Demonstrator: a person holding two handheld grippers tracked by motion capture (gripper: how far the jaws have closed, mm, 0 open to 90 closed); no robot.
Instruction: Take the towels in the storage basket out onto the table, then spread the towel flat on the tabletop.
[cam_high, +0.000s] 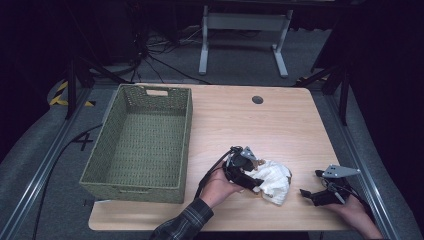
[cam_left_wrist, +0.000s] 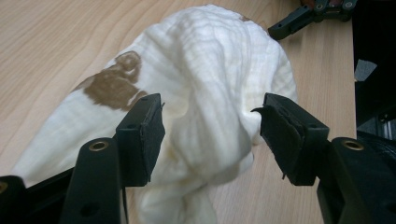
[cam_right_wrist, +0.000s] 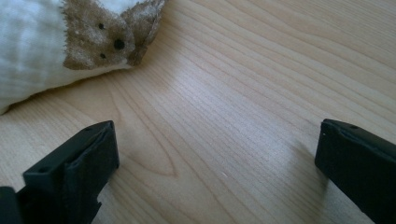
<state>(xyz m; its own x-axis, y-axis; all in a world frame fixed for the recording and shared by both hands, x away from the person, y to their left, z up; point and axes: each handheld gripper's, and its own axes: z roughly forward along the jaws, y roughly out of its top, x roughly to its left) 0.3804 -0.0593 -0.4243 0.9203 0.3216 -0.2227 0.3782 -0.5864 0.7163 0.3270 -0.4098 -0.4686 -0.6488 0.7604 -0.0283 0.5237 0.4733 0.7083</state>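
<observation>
A crumpled white cloth (cam_high: 275, 181) with brown animal prints lies on the wooden table (cam_high: 250, 125) near its front edge. My left gripper (cam_high: 257, 179), held in a hand, reaches into the cloth's left side. In the left gripper view the cloth (cam_left_wrist: 210, 84) bulges between the open jaws of the left gripper (cam_left_wrist: 212, 135), and both pads touch its folds. My right gripper (cam_high: 311, 185) rests open on the table just right of the cloth. The right gripper (cam_right_wrist: 215, 158) has bare wood between its jaws, with the cloth (cam_right_wrist: 42, 51) ahead at the upper left.
A green woven basket (cam_high: 187, 130) with nothing in it takes up the table's left half. A round cable hole (cam_high: 257, 99) sits near the far edge. Bare wood lies between the basket and the cloth. The right gripper (cam_left_wrist: 308, 14) shows beyond the cloth in the left gripper view.
</observation>
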